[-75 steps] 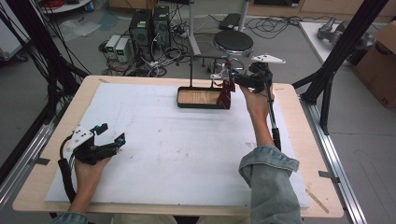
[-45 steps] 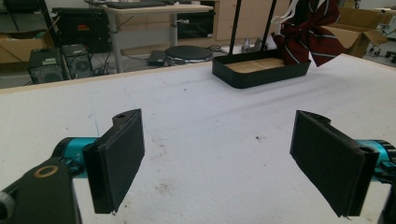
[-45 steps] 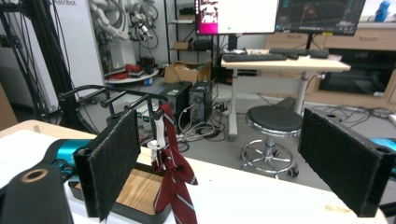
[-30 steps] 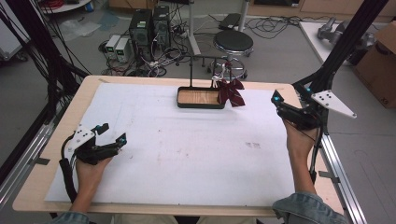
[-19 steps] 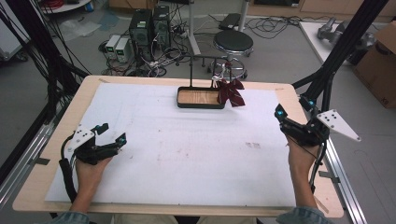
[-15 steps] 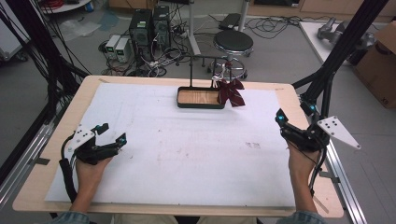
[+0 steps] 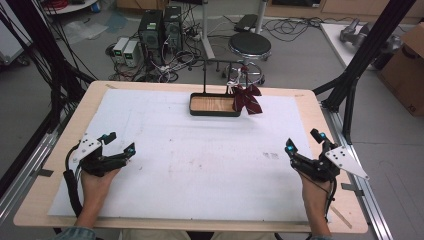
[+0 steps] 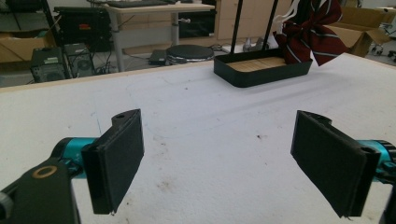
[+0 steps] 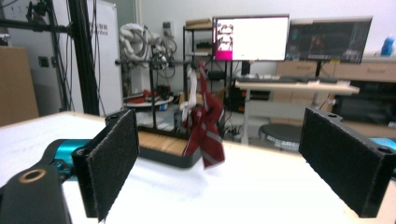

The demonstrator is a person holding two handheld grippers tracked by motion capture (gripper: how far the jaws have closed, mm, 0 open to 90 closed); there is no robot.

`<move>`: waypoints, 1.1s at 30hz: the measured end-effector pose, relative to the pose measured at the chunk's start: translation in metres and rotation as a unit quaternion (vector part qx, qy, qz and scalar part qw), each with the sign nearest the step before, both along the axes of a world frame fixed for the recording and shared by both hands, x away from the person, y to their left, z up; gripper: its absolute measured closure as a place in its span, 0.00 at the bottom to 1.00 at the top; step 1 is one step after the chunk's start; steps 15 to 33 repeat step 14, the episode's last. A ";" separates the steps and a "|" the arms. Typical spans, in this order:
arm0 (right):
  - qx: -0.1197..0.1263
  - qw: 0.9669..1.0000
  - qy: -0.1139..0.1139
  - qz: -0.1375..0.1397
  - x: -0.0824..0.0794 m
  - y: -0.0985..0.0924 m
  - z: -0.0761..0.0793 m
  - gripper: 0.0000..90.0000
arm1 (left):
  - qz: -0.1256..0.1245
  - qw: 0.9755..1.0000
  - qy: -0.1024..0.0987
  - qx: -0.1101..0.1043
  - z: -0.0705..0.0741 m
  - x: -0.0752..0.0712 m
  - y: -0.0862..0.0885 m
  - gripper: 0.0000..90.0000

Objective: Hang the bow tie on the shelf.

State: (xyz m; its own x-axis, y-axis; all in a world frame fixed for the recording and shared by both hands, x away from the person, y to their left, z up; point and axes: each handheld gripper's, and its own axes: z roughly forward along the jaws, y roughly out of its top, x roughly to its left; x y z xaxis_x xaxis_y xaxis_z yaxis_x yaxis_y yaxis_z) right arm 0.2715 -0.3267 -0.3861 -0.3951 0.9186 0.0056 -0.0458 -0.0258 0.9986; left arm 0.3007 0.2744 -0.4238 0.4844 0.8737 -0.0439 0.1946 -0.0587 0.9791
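Note:
A dark red striped bow tie [image 7: 248, 99] hangs from a black bar stand [image 7: 220, 62] at the far middle of the table, beside a black tray with a wooden floor [image 7: 214, 105]. The bow tie [image 8: 310, 32] and tray [image 8: 261, 70] appear far ahead in the left gripper view, and the bow tie [image 9: 203, 122] hangs beyond the jaws in the right gripper view. My left gripper [image 7: 118, 143] rests open at the near left of the table. My right gripper [image 7: 304, 141] rests open at the near right. Nothing lies between the jaws of either.
A white sheet [image 7: 200, 150] covers the wooden table [image 7: 305, 97]. Behind the table stand a round stool [image 7: 249, 46], computer boxes [image 7: 160, 25] and tangled cables. Black frame posts [image 7: 365, 55] rise at both sides. A cardboard box [image 7: 407, 65] sits at the far right.
My right gripper has drawn back from the stand and bow tie to the near right of the table, leaving the bow tie hanging. The left gripper stayed put.

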 end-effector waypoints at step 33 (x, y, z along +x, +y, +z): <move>0.015 0.999 0.044 -0.005 -0.008 0.001 -0.039 0.13 | 0.004 1.000 0.003 0.005 0.000 -0.001 0.001 0.20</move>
